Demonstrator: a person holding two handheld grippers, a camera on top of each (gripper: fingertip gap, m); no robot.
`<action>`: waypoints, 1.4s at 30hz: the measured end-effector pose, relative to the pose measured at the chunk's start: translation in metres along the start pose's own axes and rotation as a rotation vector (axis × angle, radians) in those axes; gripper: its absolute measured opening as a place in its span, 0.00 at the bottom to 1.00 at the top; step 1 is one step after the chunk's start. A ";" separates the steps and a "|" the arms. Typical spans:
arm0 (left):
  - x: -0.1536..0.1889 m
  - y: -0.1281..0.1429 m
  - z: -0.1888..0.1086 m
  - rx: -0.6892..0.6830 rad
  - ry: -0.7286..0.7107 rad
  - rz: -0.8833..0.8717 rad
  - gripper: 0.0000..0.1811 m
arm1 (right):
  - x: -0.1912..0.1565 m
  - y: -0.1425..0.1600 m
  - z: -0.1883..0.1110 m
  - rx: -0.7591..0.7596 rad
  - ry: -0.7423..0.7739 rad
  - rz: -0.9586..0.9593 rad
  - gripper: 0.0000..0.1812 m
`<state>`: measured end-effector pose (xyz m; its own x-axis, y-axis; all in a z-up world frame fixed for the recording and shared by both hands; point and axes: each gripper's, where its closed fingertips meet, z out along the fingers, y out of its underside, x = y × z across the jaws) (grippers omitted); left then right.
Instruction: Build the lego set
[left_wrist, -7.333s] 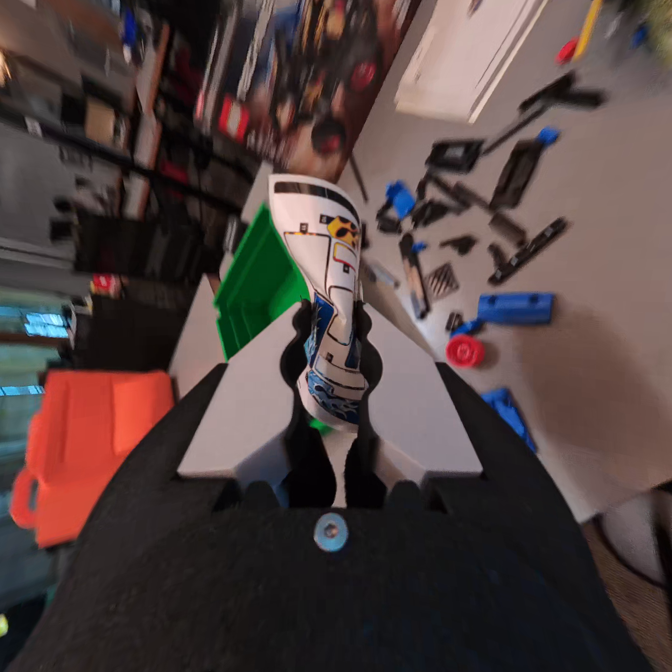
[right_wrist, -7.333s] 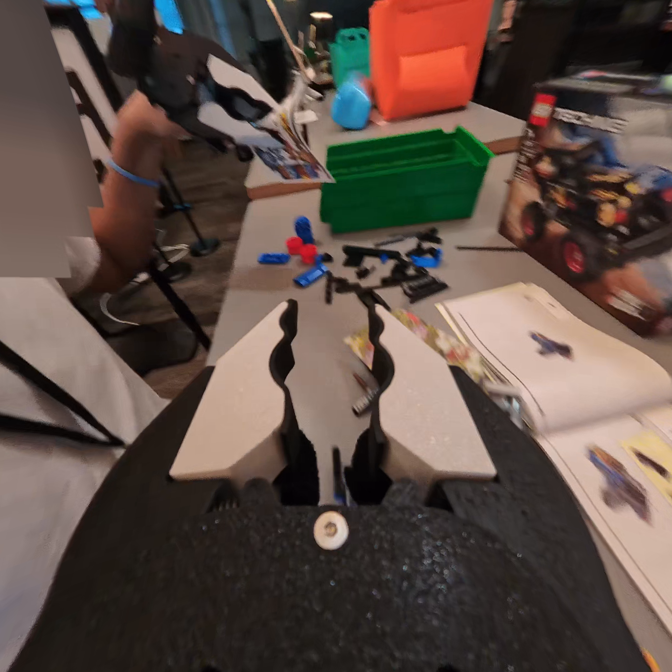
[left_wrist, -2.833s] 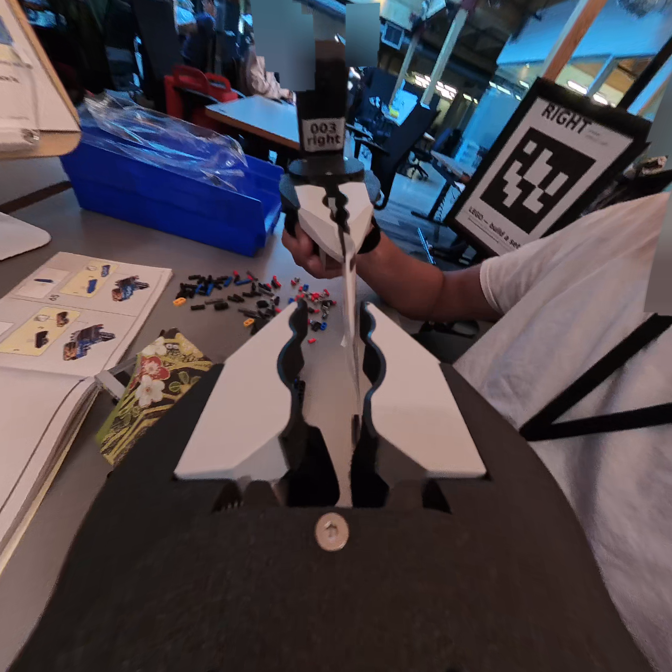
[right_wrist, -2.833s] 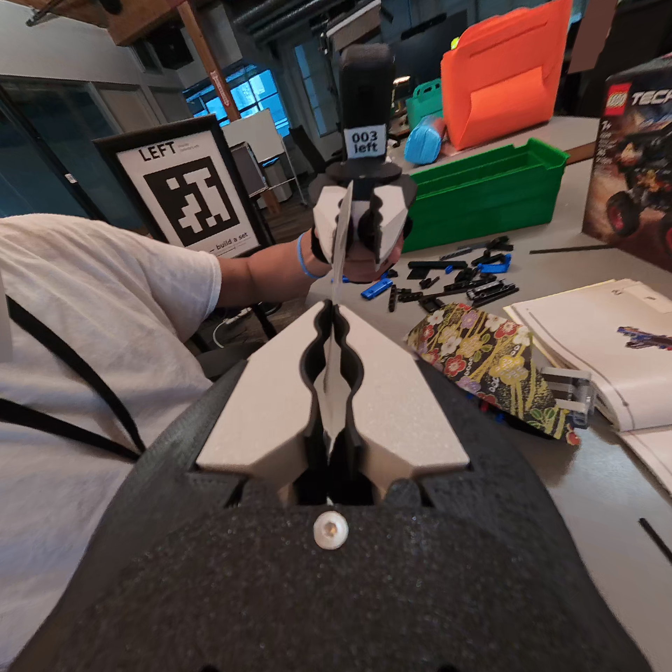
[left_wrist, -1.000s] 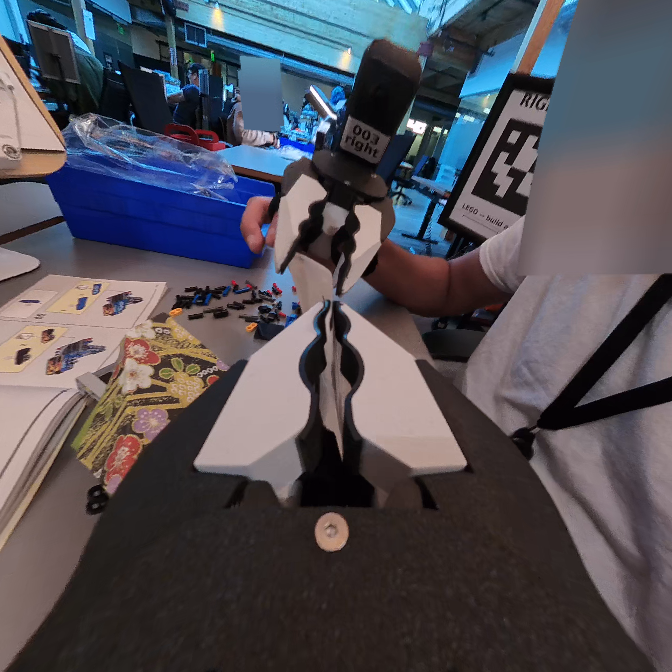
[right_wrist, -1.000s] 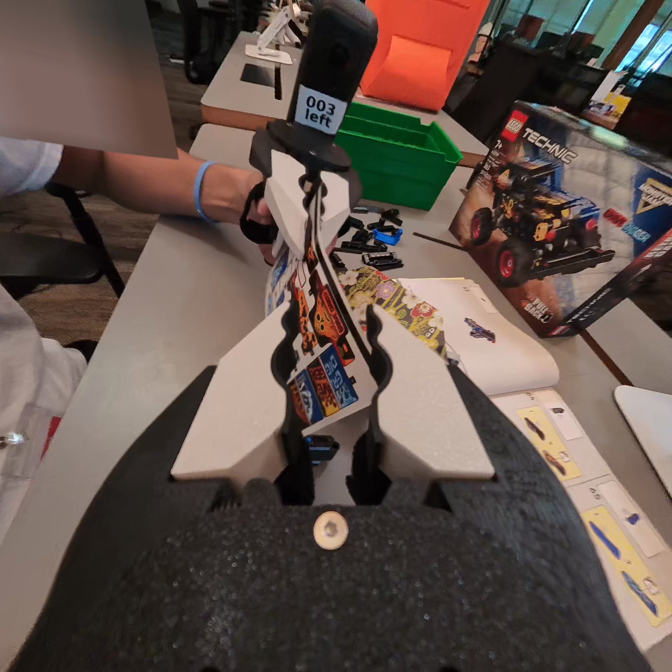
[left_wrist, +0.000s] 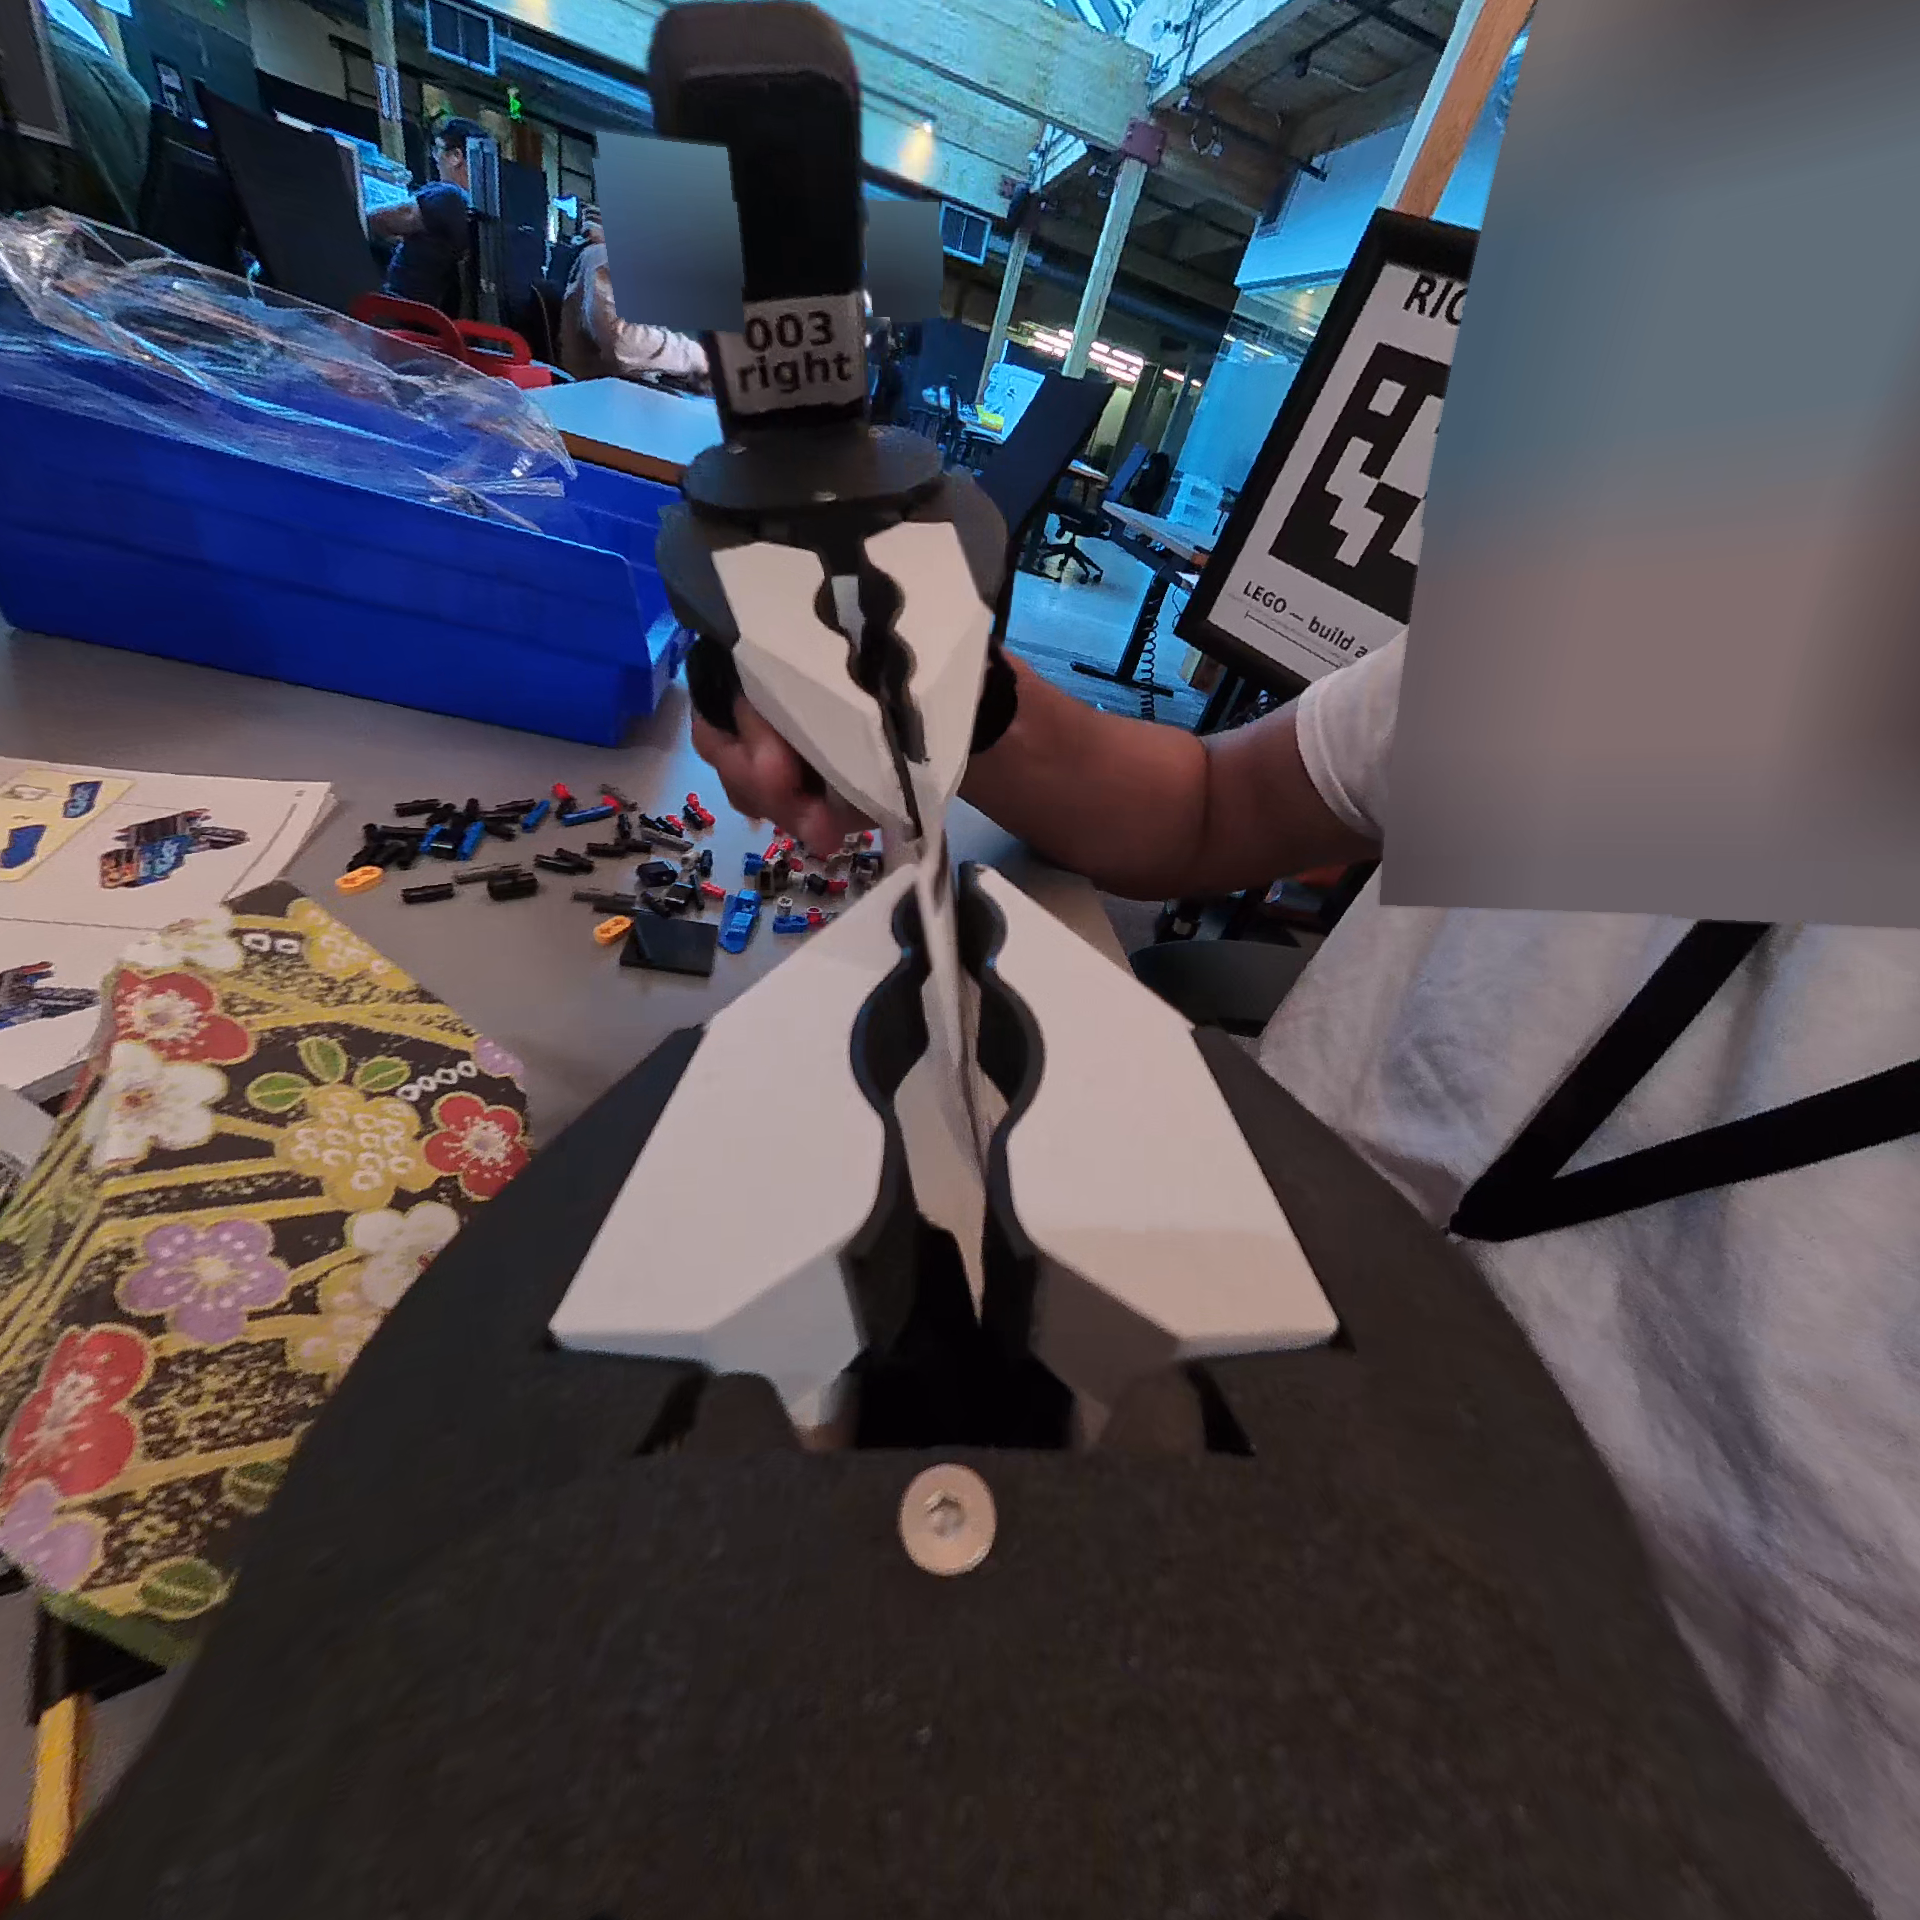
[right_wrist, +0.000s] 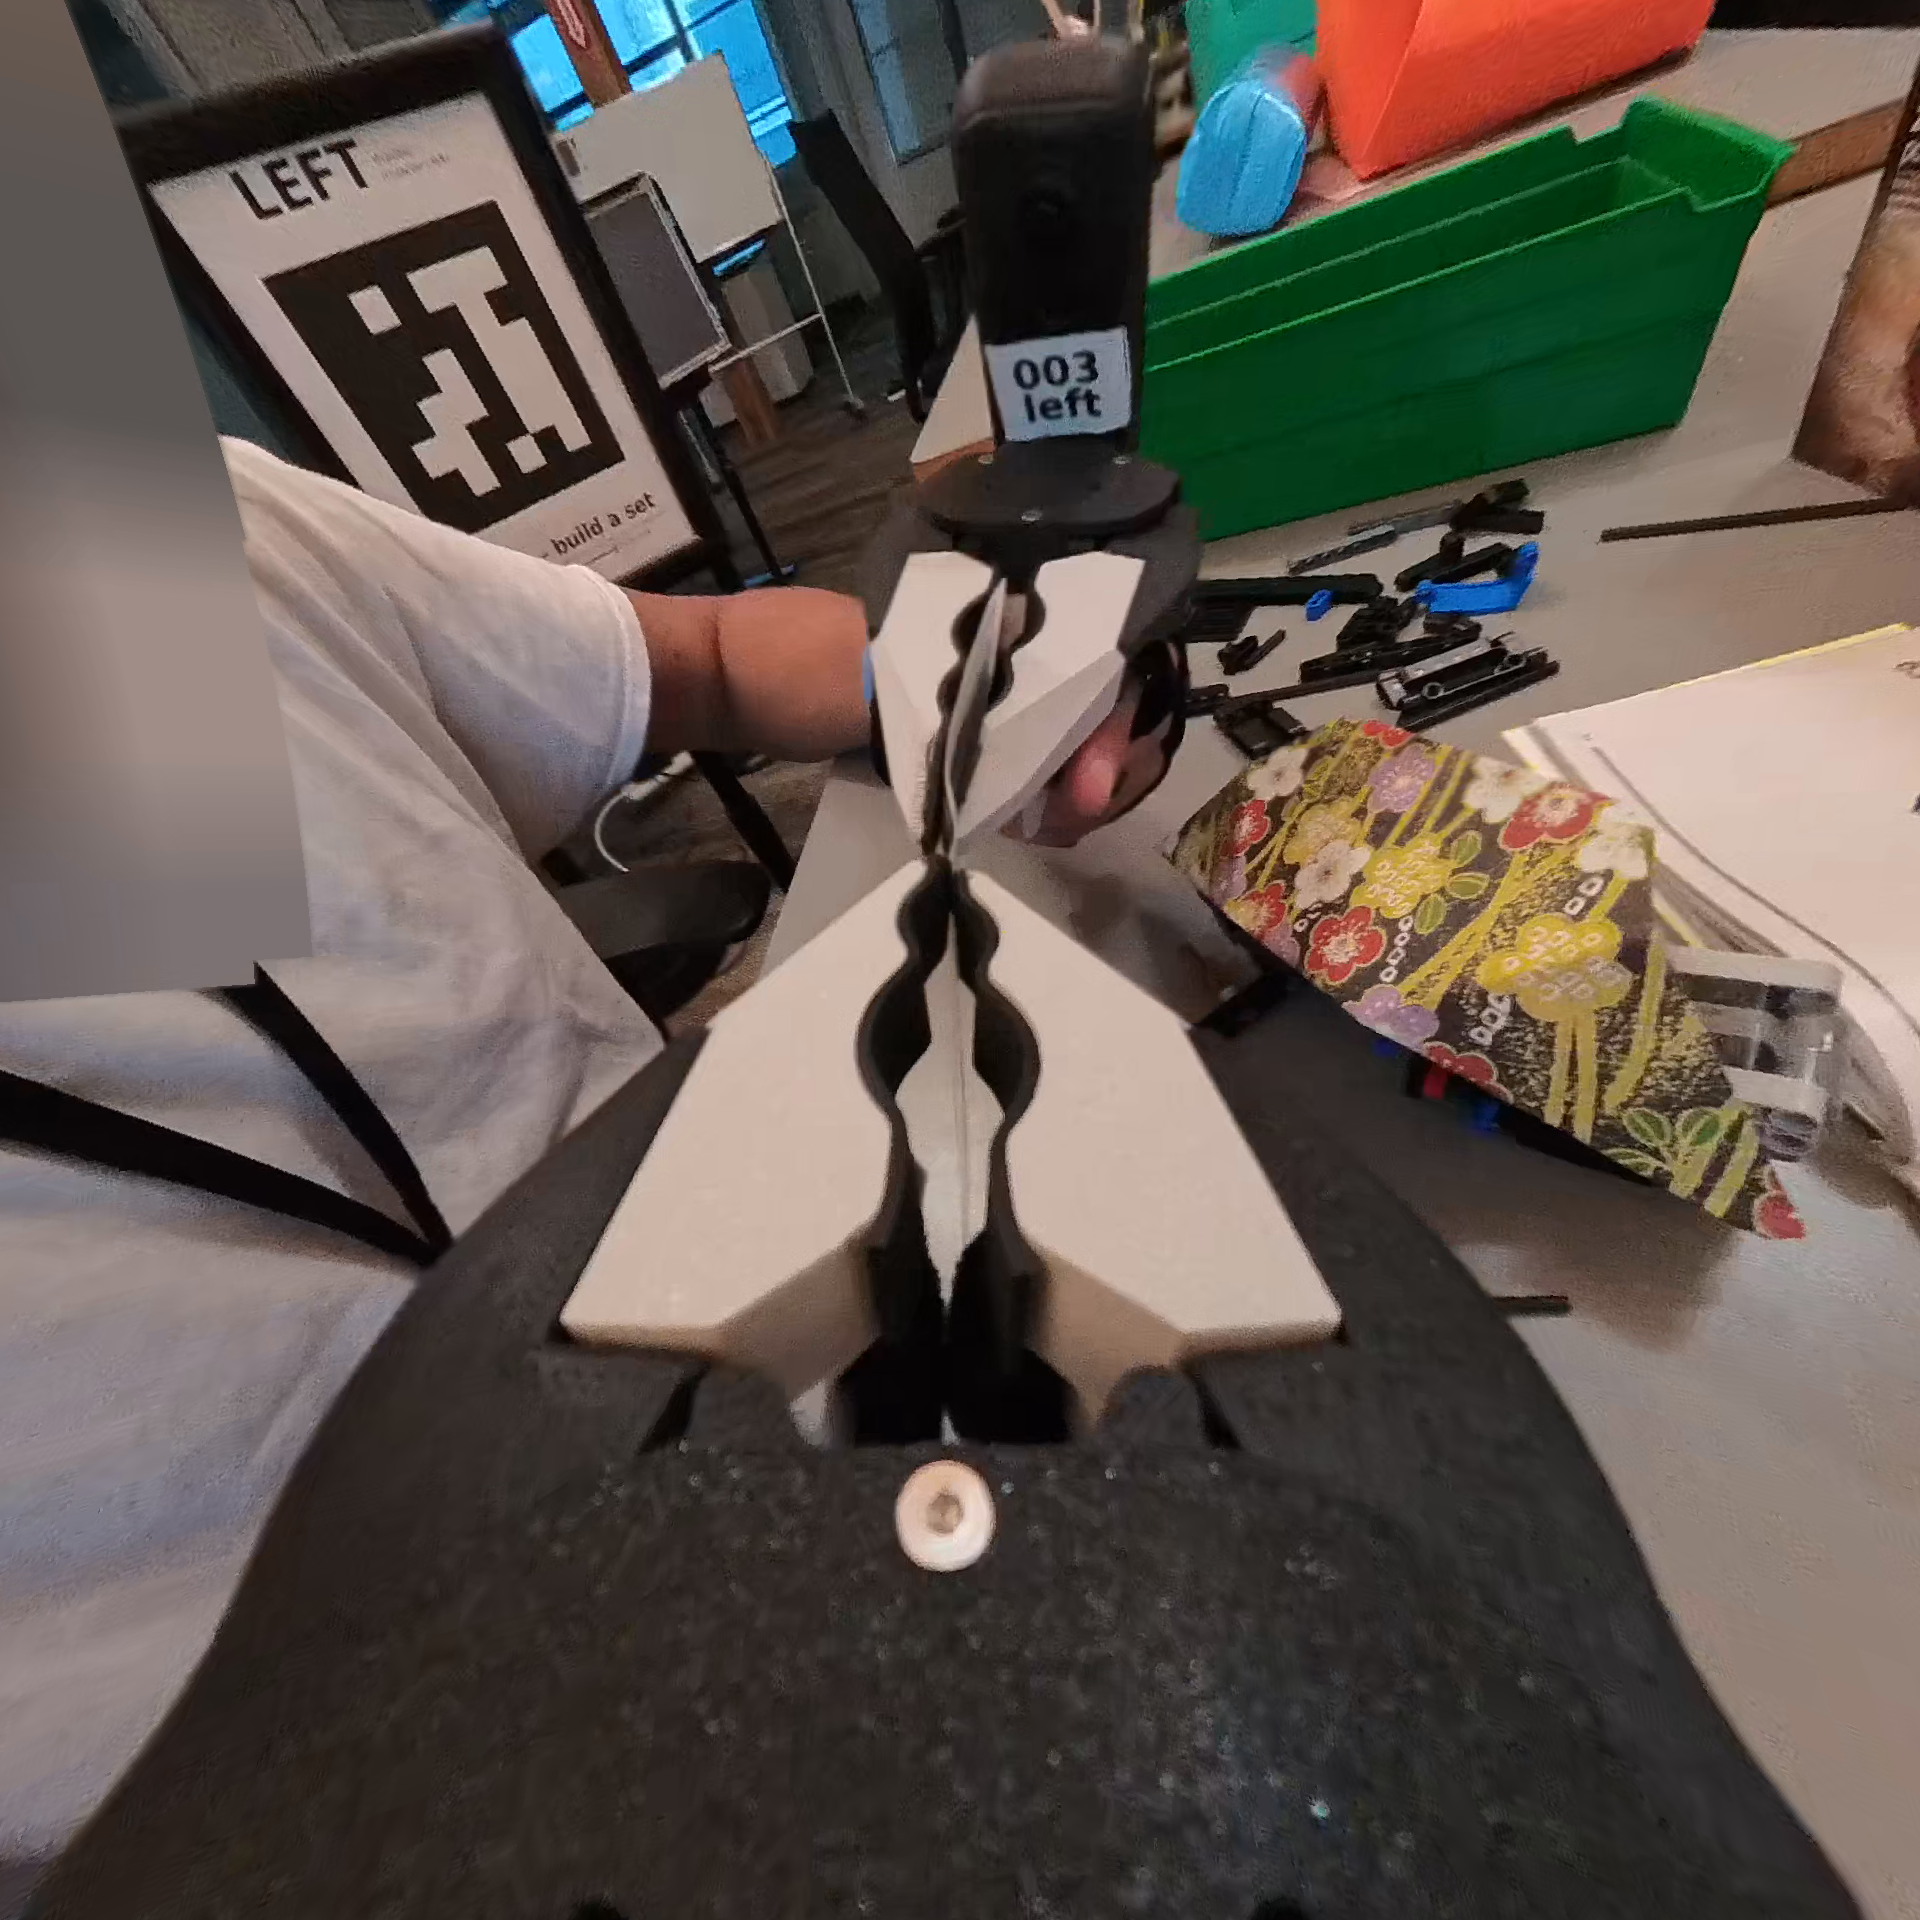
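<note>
White sheet (left_wrist: 951, 1049) edge-on, printed face hidden, clamped by both grippers

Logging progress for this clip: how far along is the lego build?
Early. Done: pieces tipped out, manual open. In hand: left gripper and right gripper are both shut on the sticker sheet, held edge-on above the table. Left: loose pieces and black beams lie unassembled; any model under the floral cloth is mostly hidden.

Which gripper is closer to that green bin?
Left. The left gripper is on the green bin side of the table; the right gripper faces it from the opposite side.
</note>
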<state>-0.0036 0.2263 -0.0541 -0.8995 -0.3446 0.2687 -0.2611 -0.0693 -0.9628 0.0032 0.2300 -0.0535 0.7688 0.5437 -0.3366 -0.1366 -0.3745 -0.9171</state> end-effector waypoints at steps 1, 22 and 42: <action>0.000 0.000 0.000 0.001 -0.004 -0.001 0.00 | 0.000 0.000 0.000 0.005 -0.015 0.020 0.00; -0.019 -0.022 -0.021 0.099 -0.068 -0.052 0.00 | 0.011 -0.009 -0.017 0.047 0.015 0.065 0.00; -0.032 -0.045 -0.033 0.296 -0.150 -0.154 0.00 | 0.030 -0.037 -0.001 0.124 0.557 -0.311 0.21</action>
<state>0.0256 0.2717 -0.0182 -0.7903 -0.4414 0.4250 -0.2567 -0.3912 -0.8838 0.0318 0.2588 -0.0295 0.9885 0.1292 0.0790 0.0988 -0.1546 -0.9830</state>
